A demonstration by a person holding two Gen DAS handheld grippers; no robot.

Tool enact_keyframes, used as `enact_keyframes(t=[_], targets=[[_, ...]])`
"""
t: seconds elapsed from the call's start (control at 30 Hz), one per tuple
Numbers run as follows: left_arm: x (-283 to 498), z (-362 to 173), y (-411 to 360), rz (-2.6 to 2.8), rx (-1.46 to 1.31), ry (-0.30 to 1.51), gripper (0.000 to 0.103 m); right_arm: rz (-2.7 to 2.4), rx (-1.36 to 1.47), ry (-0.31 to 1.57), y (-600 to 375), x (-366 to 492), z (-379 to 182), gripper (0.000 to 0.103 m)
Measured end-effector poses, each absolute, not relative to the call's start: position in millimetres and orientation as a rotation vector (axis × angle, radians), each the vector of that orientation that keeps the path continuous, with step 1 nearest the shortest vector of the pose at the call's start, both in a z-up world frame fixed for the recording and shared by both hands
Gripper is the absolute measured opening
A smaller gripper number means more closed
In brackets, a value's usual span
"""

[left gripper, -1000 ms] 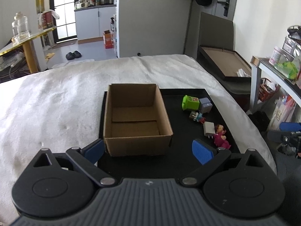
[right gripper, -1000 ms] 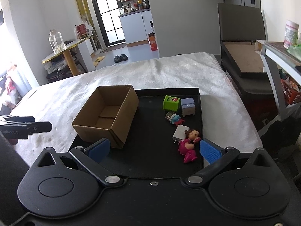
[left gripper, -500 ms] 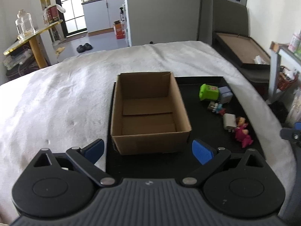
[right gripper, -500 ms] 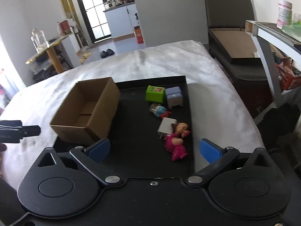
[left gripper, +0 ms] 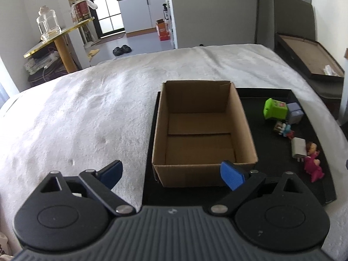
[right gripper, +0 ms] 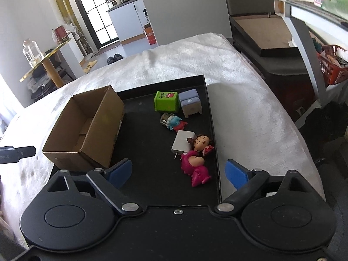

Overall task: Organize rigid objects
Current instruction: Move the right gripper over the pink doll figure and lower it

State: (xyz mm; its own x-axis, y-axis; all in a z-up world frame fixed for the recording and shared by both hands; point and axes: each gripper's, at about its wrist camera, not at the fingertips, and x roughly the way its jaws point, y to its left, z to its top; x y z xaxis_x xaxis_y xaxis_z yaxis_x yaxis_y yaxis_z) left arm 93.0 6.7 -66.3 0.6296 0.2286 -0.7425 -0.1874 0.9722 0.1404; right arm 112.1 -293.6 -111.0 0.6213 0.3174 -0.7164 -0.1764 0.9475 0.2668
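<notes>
An open, empty cardboard box [left gripper: 202, 130] [right gripper: 87, 130] stands on the left part of a black tray [right gripper: 152, 174] [left gripper: 271, 93]. To its right lie a green toy block [right gripper: 166, 101] [left gripper: 275, 108], a grey-lilac toy stool [right gripper: 191, 105] [left gripper: 294, 113], a small blue-and-red figure [right gripper: 174, 122] [left gripper: 283, 128], a white charger plug [right gripper: 182, 142] [left gripper: 299, 146] and a pink doll [right gripper: 196, 163] [left gripper: 312, 163]. My left gripper [left gripper: 171, 173] is open and empty, just short of the box's near wall. My right gripper [right gripper: 178, 173] is open and empty, its jaws either side of the doll's feet.
The tray rests on a white fuzzy blanket [left gripper: 87, 119] over a bed. A dark chair with a flat box [right gripper: 267, 34] and a shelf with a red basket [right gripper: 332, 65] stand to the right. A gold side table with a glass jar [left gripper: 47, 24] is far left.
The left gripper has drifted left and risen, so the box sits more to the right in its view. The right gripper has moved forward and down toward the doll and toys. Both stay open.
</notes>
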Motion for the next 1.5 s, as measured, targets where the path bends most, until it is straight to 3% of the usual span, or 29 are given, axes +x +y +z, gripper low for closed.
enact_keyframes(t=[0.17, 0.4, 0.5, 0.87, 0.97, 1.13, 1.43, 1.47, 1.5], targets=[[107, -77, 12, 0.285, 0.053, 0.863, 0.096, 0.276, 0.184, 0.893, -296, 126, -126, 0.08], [126, -93, 17, 0.324, 0.066, 0.869, 0.087, 0.277, 0.192, 0.946, -295, 144, -147, 0.059], [134, -102, 21, 0.33, 0.049, 0.881, 0.08, 0.28, 0.179, 0.97, -290, 152, -157, 0.057], [149, -120, 27, 0.311, 0.026, 0.909, 0.077, 0.284, 0.159, 0.991, -279, 167, -179, 0.057], [149, -121, 34, 0.322, 0.012, 0.909, 0.071, 0.283, 0.136, 1.01, -275, 168, -185, 0.057], [150, -128, 44, 0.338, -0.01, 0.922, 0.052, 0.294, 0.077, 1.0, -263, 169, -189, 0.057], [156, -139, 45, 0.329, -0.04, 0.935, 0.047, 0.26, -0.014, 1.003, -252, 178, -208, 0.057], [157, -141, 45, 0.331, -0.043, 0.936, 0.046, 0.26, -0.028, 1.017, -249, 178, -212, 0.057], [158, -142, 45, 0.334, -0.043, 0.936, 0.036, 0.261, -0.043, 1.027, -246, 179, -216, 0.055]])
